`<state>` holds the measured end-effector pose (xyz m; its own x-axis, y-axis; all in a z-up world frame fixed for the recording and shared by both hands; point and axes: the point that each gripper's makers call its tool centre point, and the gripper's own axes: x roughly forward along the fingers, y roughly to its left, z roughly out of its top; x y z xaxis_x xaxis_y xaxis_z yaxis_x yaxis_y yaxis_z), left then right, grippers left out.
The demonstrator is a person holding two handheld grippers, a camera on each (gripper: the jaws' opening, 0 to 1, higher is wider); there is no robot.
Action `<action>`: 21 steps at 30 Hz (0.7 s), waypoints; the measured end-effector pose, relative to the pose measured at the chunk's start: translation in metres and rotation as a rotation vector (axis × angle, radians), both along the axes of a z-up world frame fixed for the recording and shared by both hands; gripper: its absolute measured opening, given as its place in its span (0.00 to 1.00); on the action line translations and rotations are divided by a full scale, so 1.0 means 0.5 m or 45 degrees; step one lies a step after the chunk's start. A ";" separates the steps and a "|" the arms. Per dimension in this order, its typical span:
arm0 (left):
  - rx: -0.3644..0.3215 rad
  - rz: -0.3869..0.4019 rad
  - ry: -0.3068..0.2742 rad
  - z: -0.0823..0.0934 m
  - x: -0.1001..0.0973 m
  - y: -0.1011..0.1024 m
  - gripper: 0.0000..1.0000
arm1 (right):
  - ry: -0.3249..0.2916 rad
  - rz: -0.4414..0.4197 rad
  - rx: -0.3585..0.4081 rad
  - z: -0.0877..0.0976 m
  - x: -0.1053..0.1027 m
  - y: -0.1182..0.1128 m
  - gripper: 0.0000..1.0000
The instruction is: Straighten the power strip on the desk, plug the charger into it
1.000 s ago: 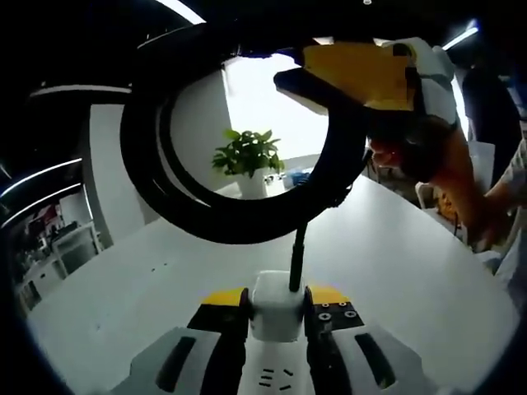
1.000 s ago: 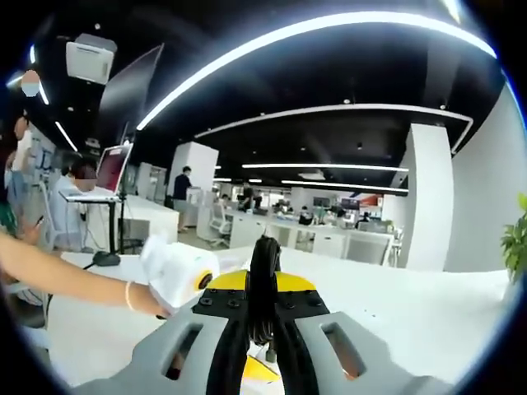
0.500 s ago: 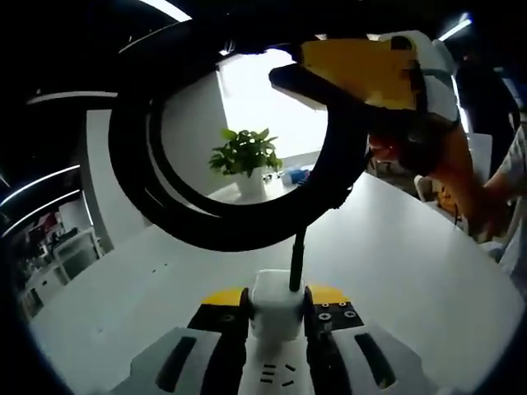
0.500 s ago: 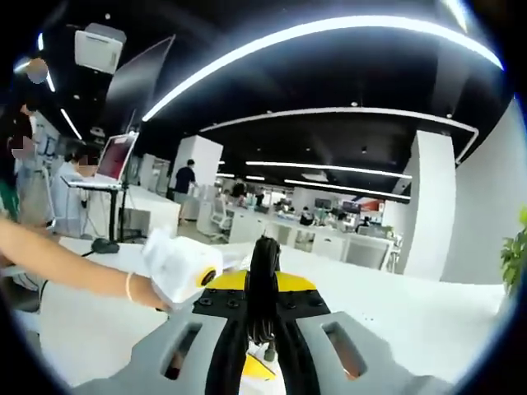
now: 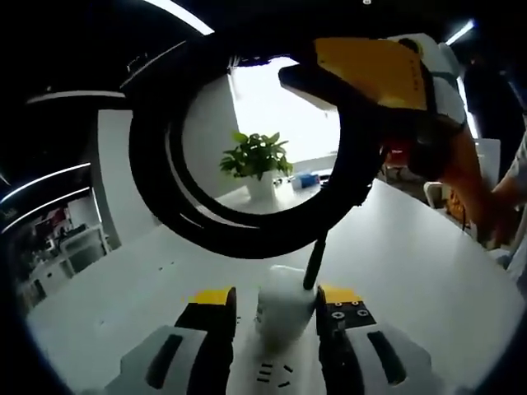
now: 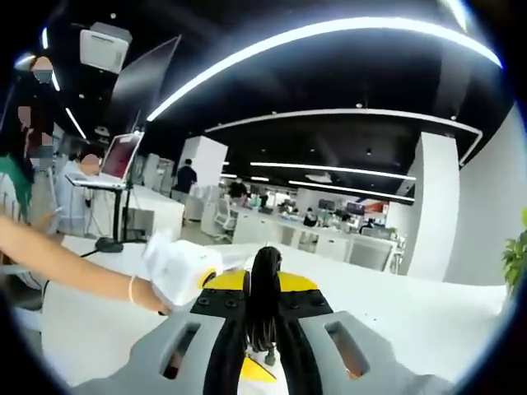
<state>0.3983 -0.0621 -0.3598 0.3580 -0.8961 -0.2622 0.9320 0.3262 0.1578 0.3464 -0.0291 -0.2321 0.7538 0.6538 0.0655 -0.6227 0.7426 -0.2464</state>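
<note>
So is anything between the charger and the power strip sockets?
Nothing visible. The charger sits between the left gripper jaws, which stand apart, right over the power strip. The black cable loops above, held by the right gripper.

"What colours did you see?"
"My left hand-held gripper (image 5: pixel 276 306) was grey with yellow tips; the charger (image 5: pixel 283 301), power strip (image 5: pixel 276 377) and desk (image 5: pixel 412 263) were white."
"And the cable (image 5: pixel 247 239)?"
"Black, with a green plant (image 5: pixel 257 155) behind."
</note>
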 end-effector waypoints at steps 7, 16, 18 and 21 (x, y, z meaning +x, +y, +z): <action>-0.039 0.052 -0.037 0.021 0.009 0.021 0.67 | 0.001 -0.005 0.007 0.000 0.000 0.000 0.09; -0.034 0.109 -0.113 0.013 0.001 0.037 0.96 | 0.004 -0.026 0.004 -0.002 0.006 0.001 0.09; -0.031 0.120 -0.123 0.010 -0.002 0.038 0.92 | 0.005 -0.033 -0.008 -0.001 0.011 0.004 0.09; -0.022 0.124 -0.108 0.004 -0.010 0.031 0.76 | 0.010 -0.035 -0.021 0.000 0.018 0.008 0.09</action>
<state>0.3933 -0.0465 -0.3579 0.4638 -0.8602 -0.2121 0.8794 0.4180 0.2279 0.3554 -0.0249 -0.2320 0.7717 0.6340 0.0491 -0.6043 0.7553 -0.2537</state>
